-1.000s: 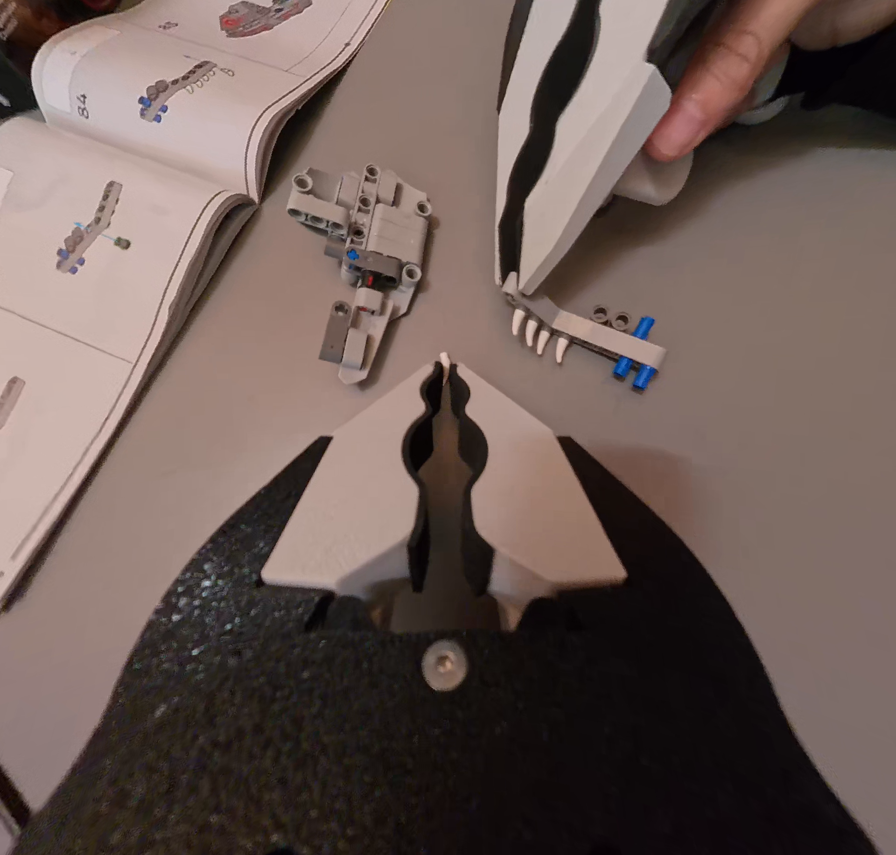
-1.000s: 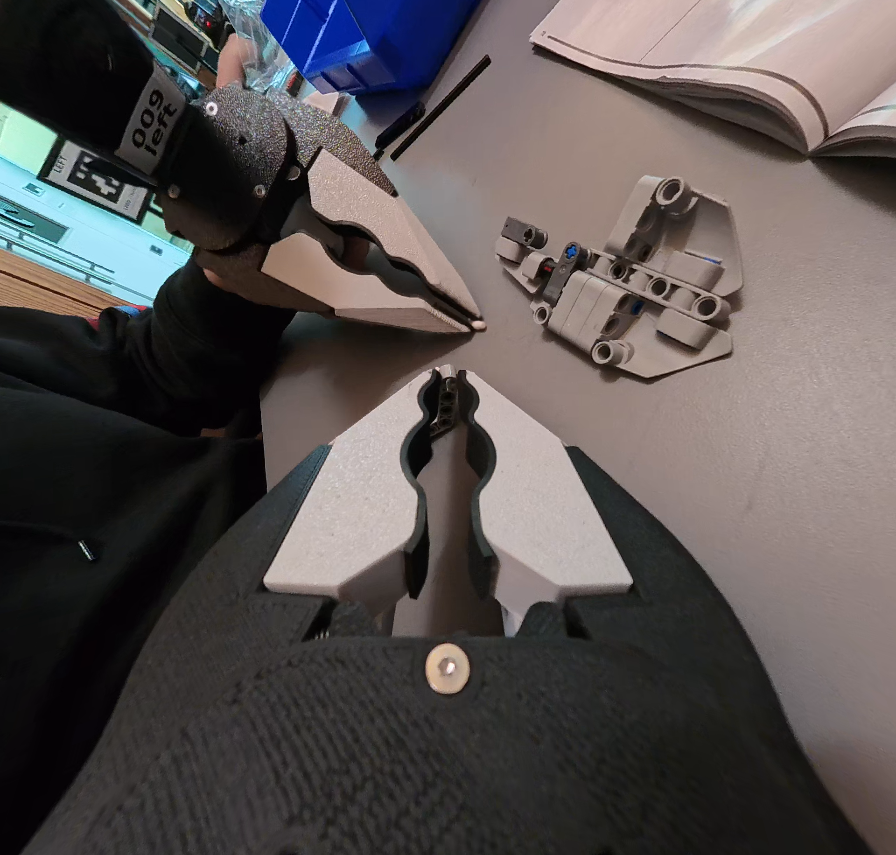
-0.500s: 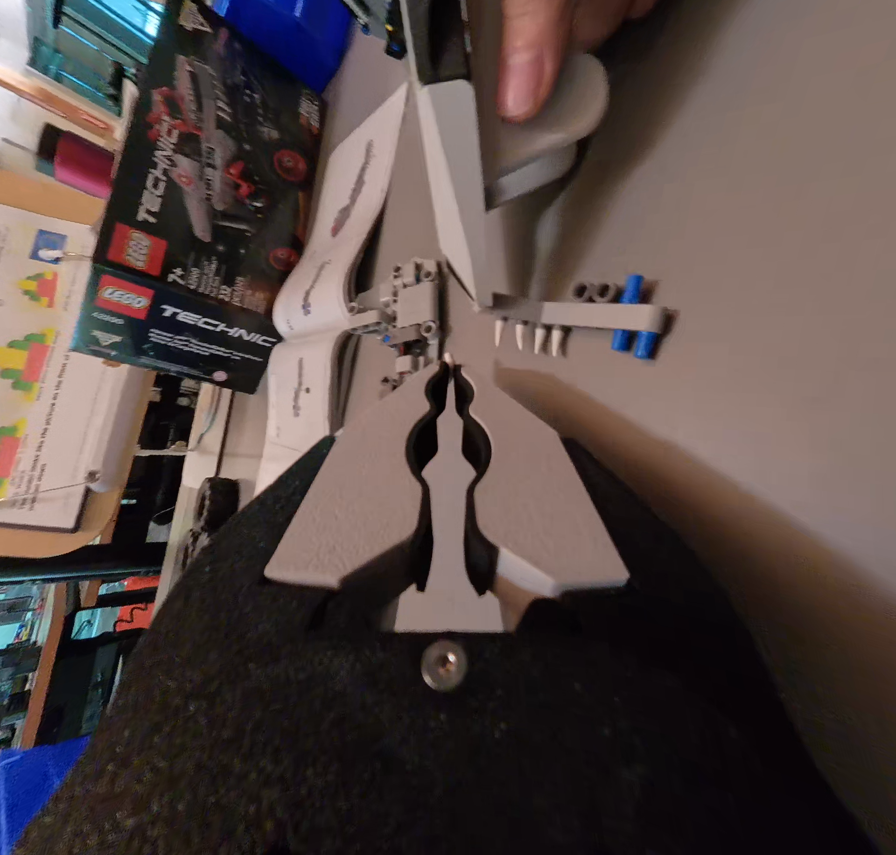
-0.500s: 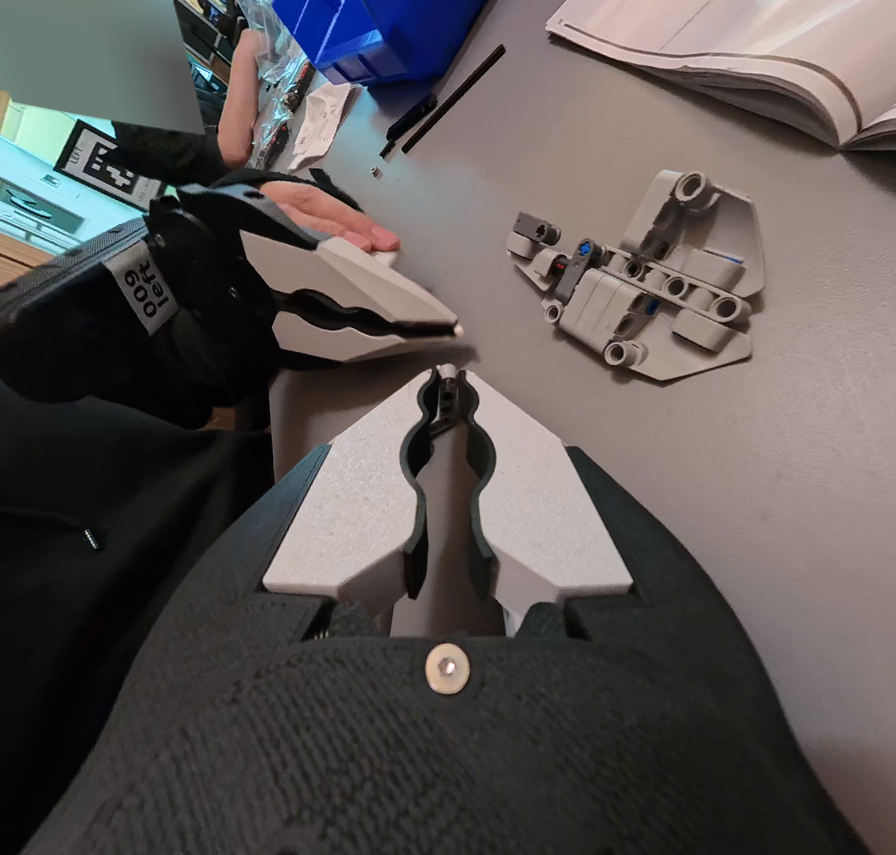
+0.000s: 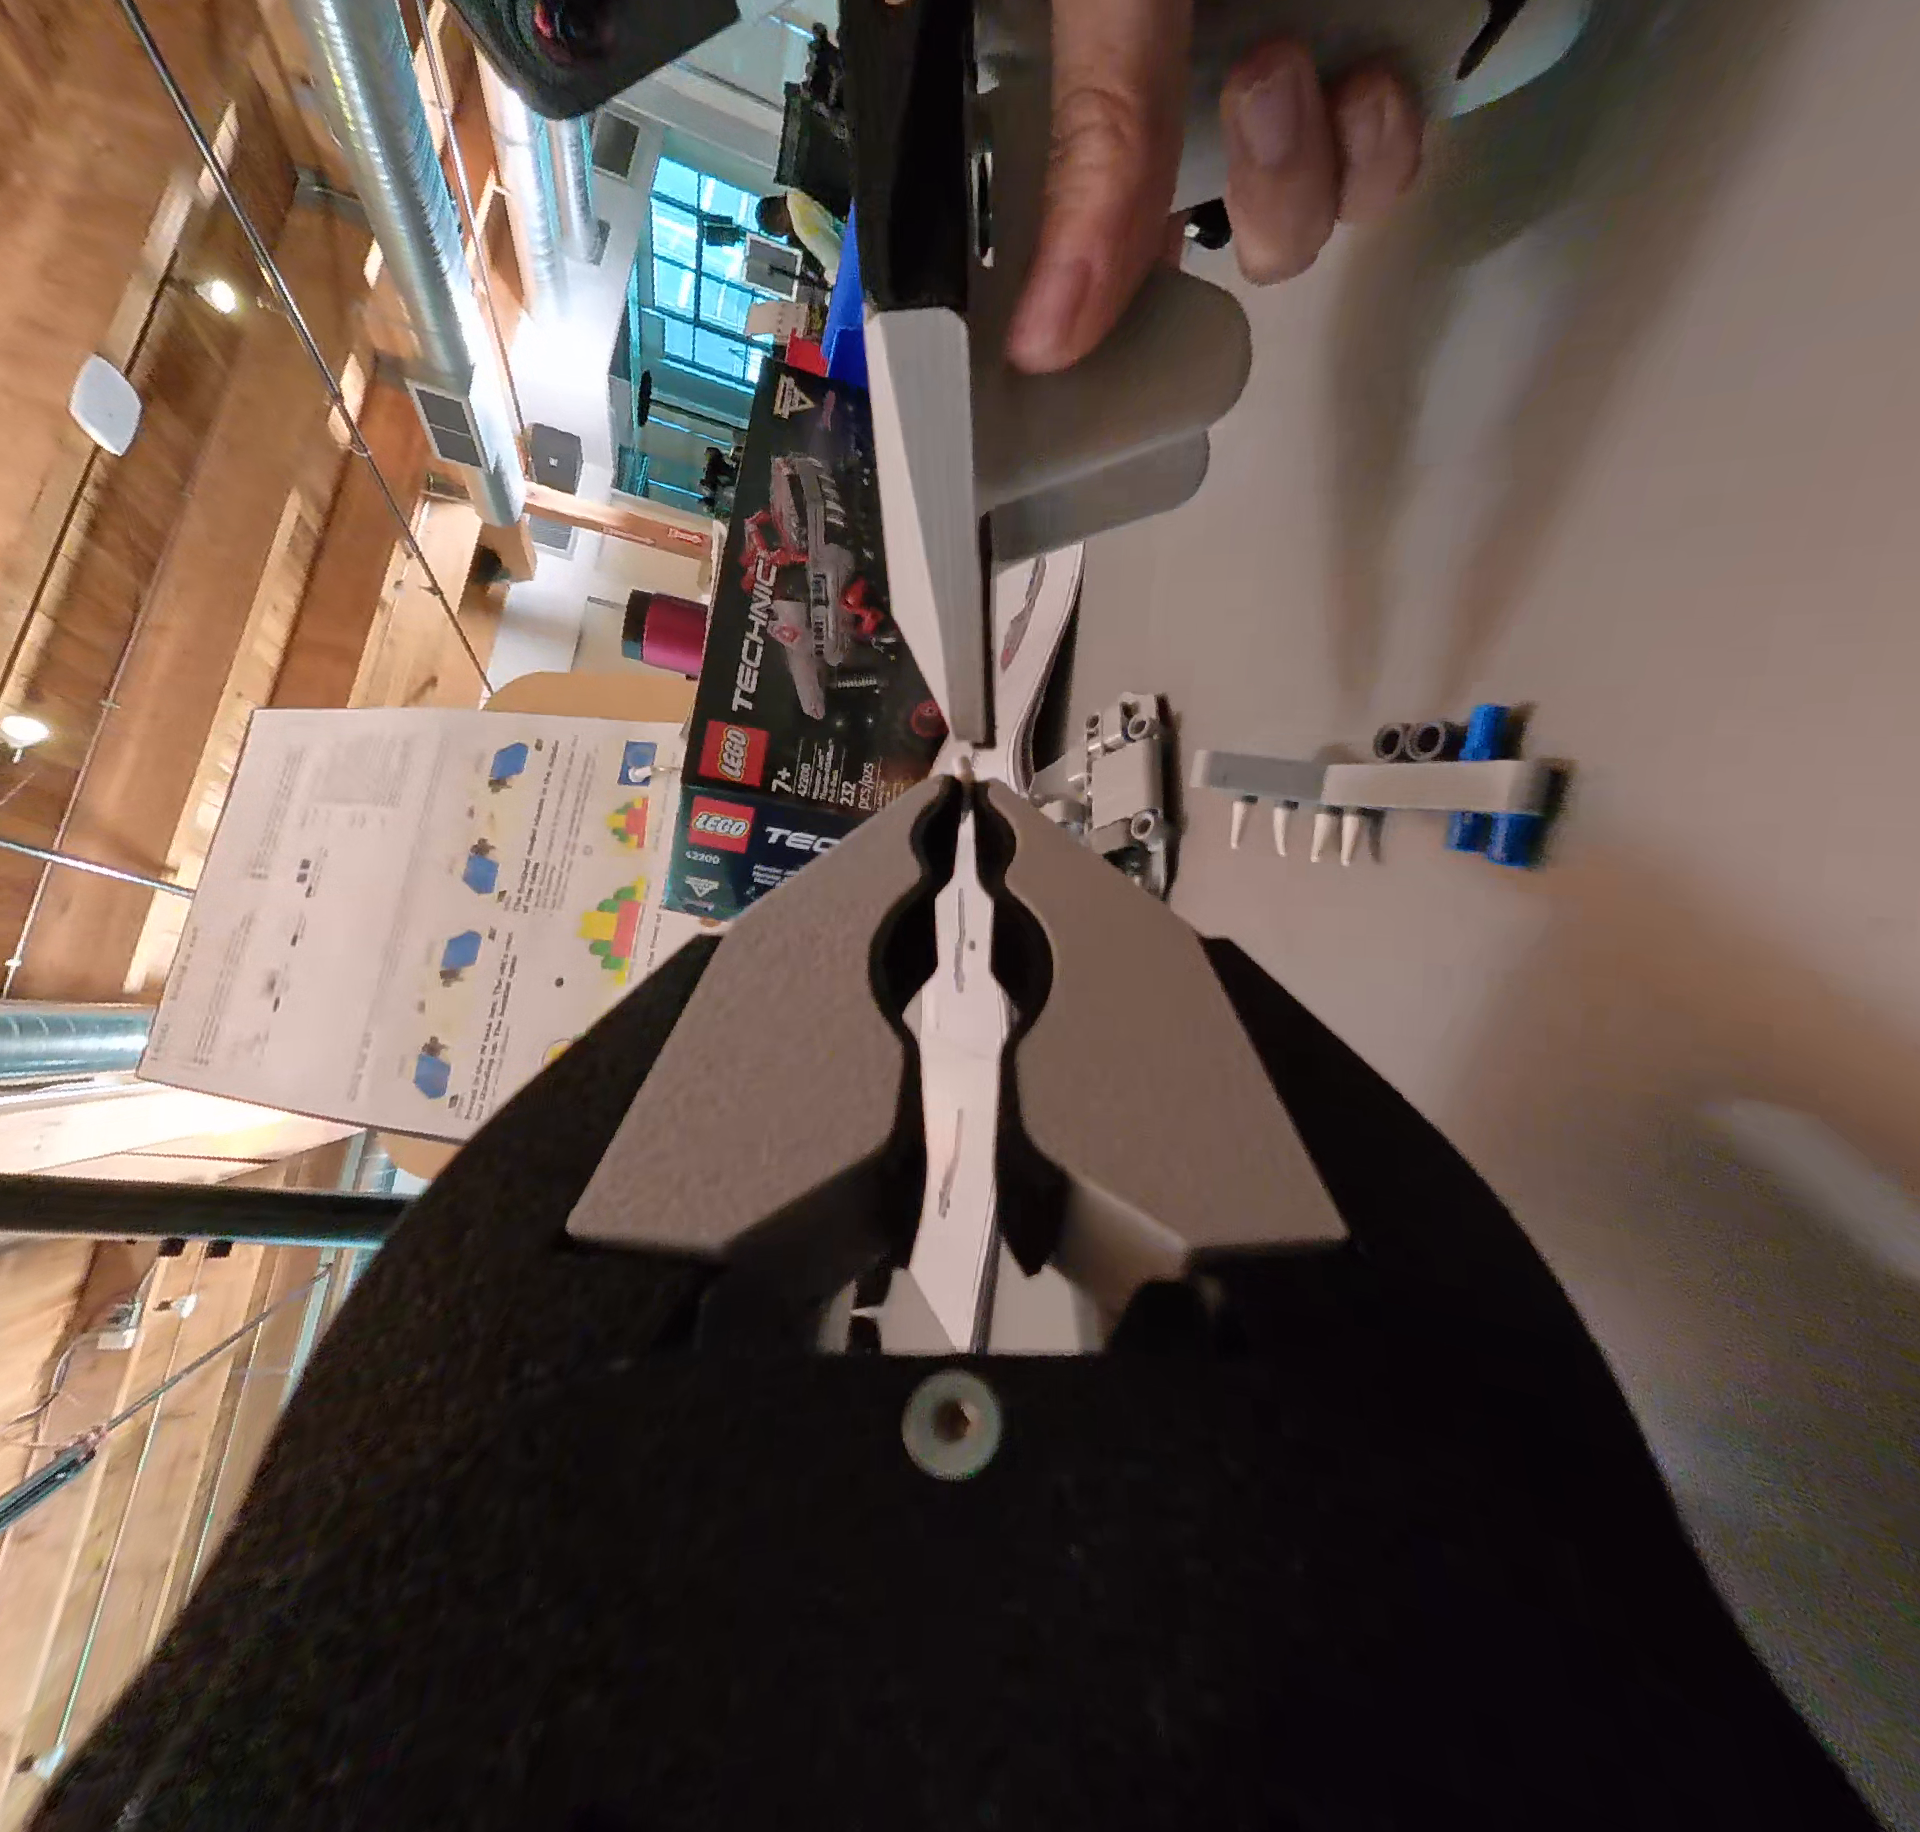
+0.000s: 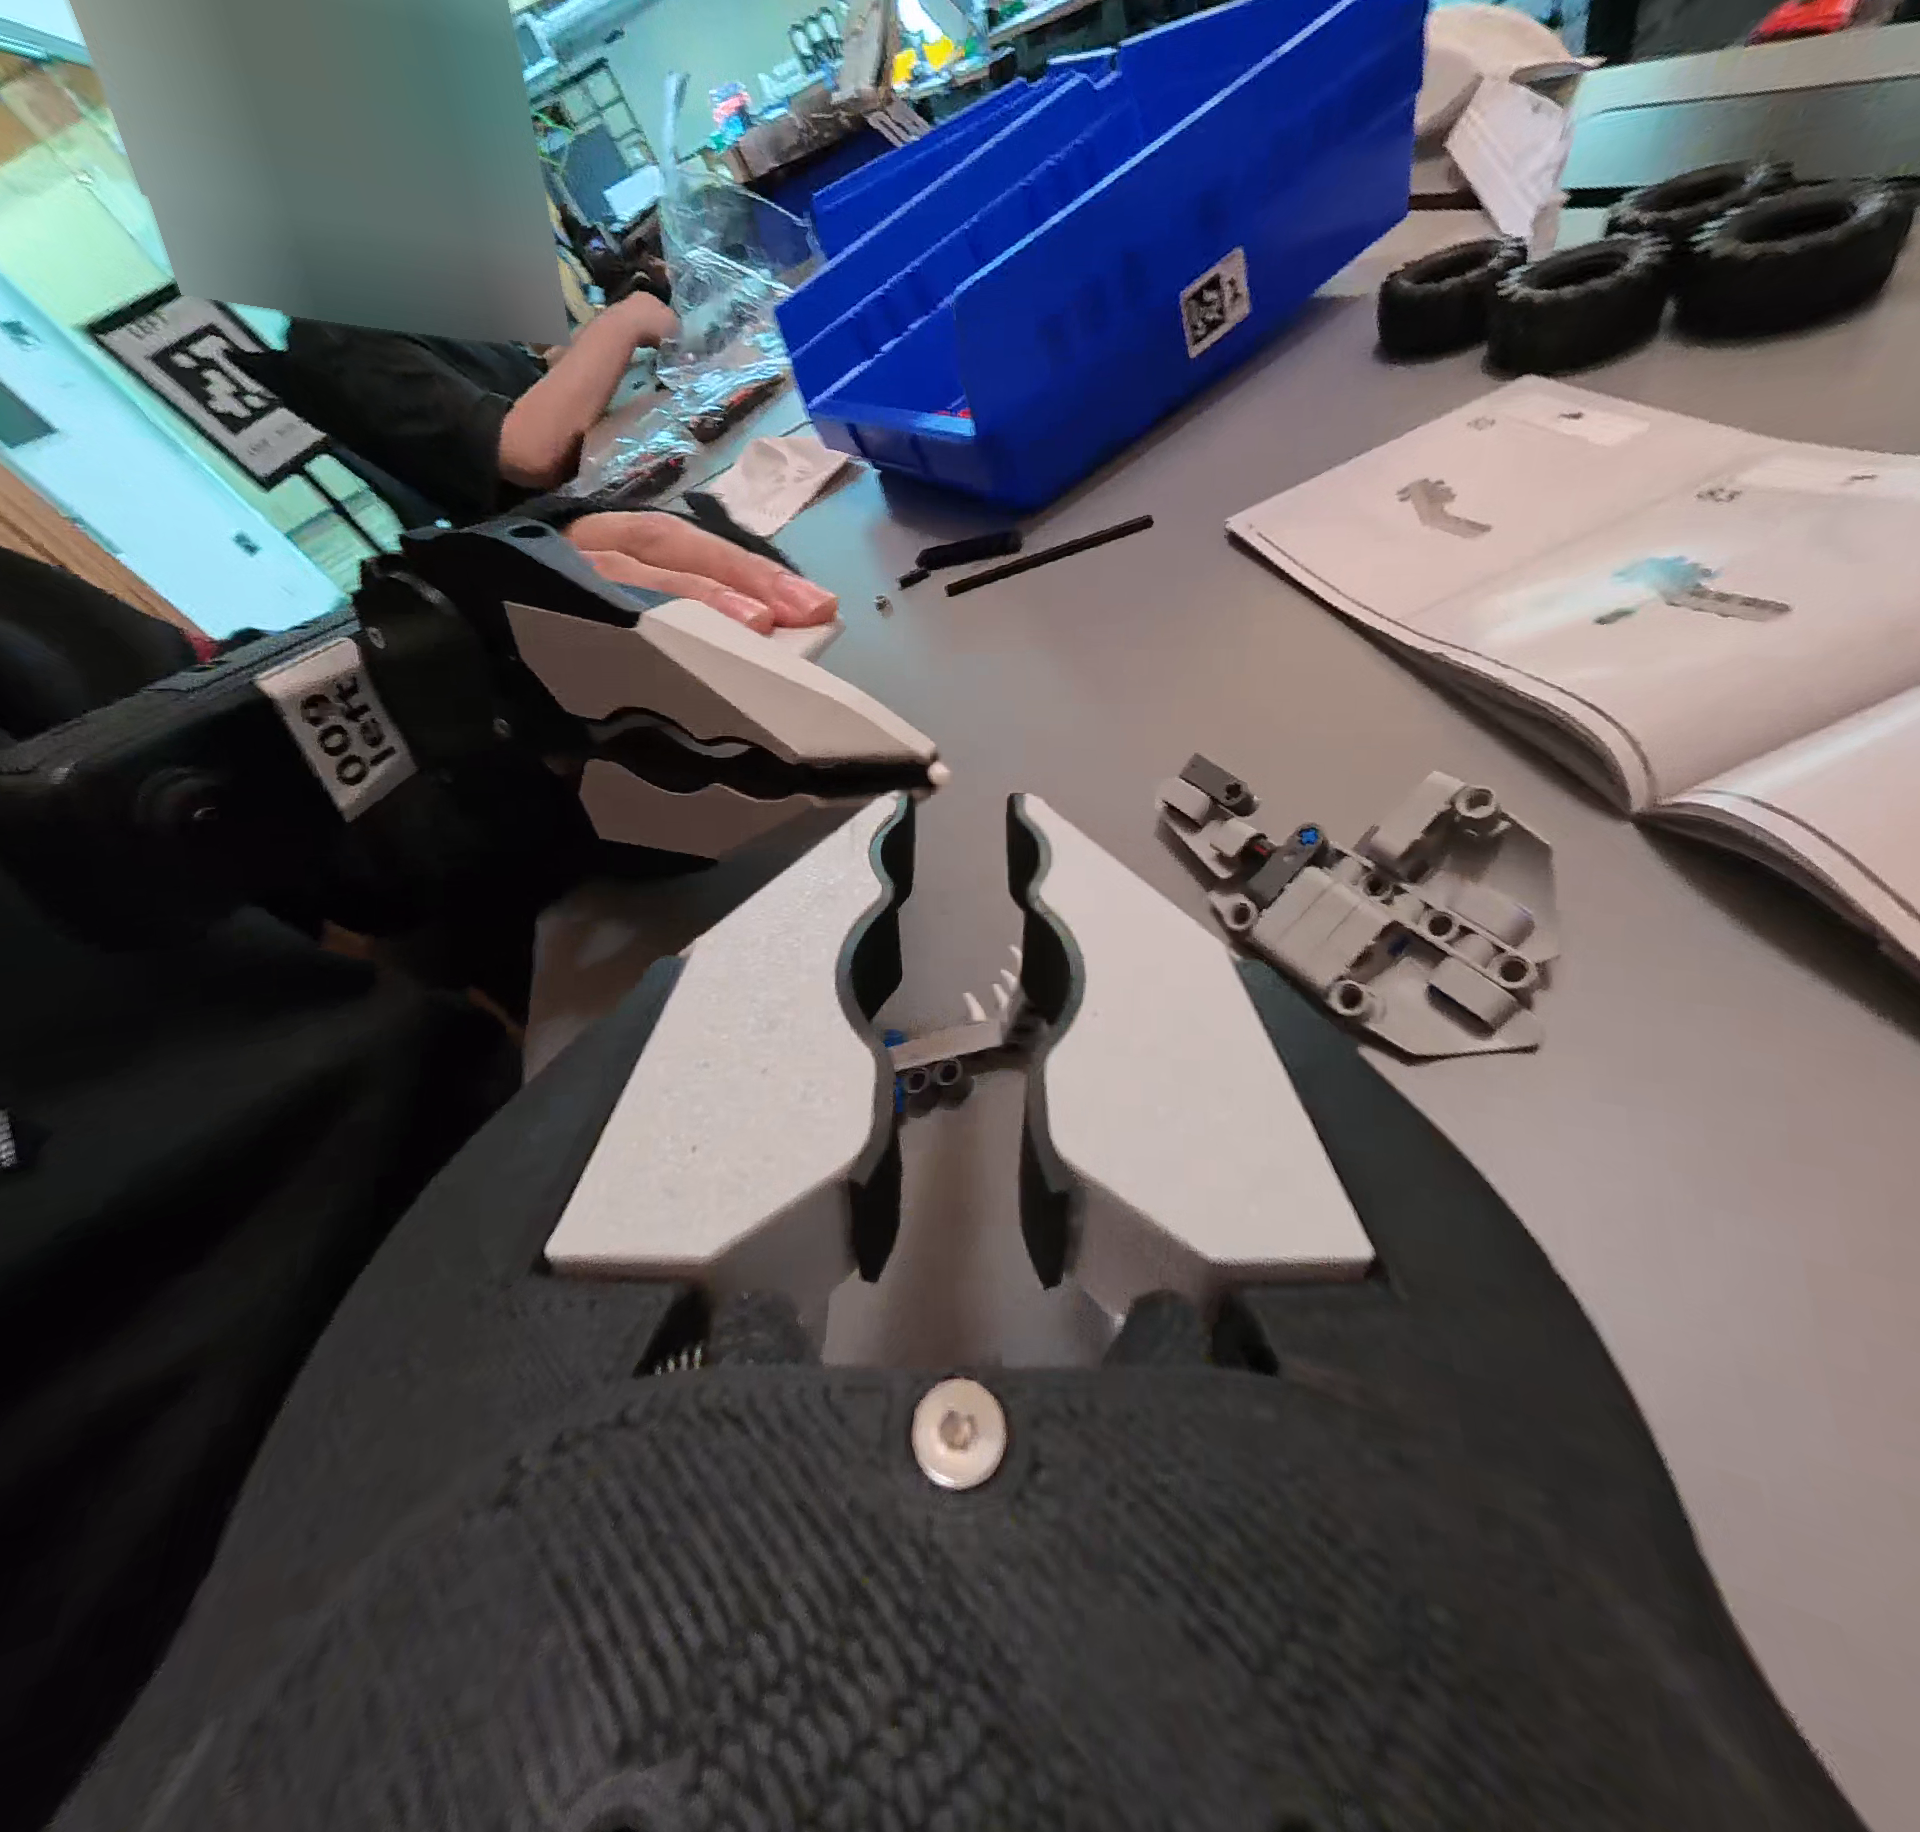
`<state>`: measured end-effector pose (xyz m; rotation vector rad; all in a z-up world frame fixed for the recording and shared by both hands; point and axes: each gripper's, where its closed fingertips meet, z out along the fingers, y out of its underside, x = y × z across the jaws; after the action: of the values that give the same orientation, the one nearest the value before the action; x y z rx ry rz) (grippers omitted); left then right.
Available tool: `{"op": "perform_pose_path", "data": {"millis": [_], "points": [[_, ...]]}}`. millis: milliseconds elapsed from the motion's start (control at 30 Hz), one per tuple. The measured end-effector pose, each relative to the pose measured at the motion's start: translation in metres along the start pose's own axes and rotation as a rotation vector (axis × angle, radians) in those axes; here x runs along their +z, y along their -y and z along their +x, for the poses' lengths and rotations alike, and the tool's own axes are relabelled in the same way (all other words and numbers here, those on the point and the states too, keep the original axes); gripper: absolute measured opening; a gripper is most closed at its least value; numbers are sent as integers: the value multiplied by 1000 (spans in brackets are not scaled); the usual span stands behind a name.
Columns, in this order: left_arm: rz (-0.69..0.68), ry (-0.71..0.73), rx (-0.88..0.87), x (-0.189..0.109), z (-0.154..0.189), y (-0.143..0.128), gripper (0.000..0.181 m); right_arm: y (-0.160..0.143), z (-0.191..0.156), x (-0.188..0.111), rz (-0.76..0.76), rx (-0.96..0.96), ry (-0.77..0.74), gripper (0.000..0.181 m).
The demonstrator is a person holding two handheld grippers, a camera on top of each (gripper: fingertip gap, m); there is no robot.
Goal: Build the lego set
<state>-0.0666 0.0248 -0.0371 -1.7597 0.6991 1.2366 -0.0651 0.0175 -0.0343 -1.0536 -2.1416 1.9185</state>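
Note:
My left gripper [image 5: 966, 783] is shut on a small white tooth piece [image 5: 966, 765] that pokes out of its tips. It also shows in the right wrist view [image 6: 914, 772], held above the table, almost touching my right gripper's left fingertip. My right gripper [image 6: 961, 808] is open and empty. Below it, seen between its fingers, a grey beam with white teeth and blue pins [image 6: 951, 1044] lies on the table. The beam also shows in the left wrist view [image 5: 1361, 793]. A grey sub-assembly [image 6: 1371, 925] lies to the right.
An open instruction booklet [image 6: 1662, 598] lies at the right. A blue bin [image 6: 1091, 276], several black tyres [image 6: 1662, 255] and a black axle [image 6: 1049, 556] sit farther back. Another person's arm [image 6: 582, 432] rests at the far left. The set's box [image 5: 800, 639] stands beyond the booklet.
My right gripper has opened and let go of the toothed beam, which now lies on the table. My left gripper has rolled on its side and risen, still holding the tooth.

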Motion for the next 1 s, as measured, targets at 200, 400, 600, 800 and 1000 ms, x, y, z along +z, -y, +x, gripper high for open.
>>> {"op": "perform_pose_path", "data": {"millis": [200,400,600,800,1000], "points": [[22,2,4,-2,0,4,0,-1,-7,1,1,-13,37,5],[32,-7,7,-2,2,6,0,-1,-8,2,5,-16,44,4],[51,-63,-50,-2,8,4,0,-4,-9,3,-11,-82,42,1],[220,-300,-712,-15,-8,12,10,-1,-12,-1,17,-393,-18,1],[275,-687,-1325,-24,-8,9,15,10,-20,-4,72,-669,-93,1]]}}
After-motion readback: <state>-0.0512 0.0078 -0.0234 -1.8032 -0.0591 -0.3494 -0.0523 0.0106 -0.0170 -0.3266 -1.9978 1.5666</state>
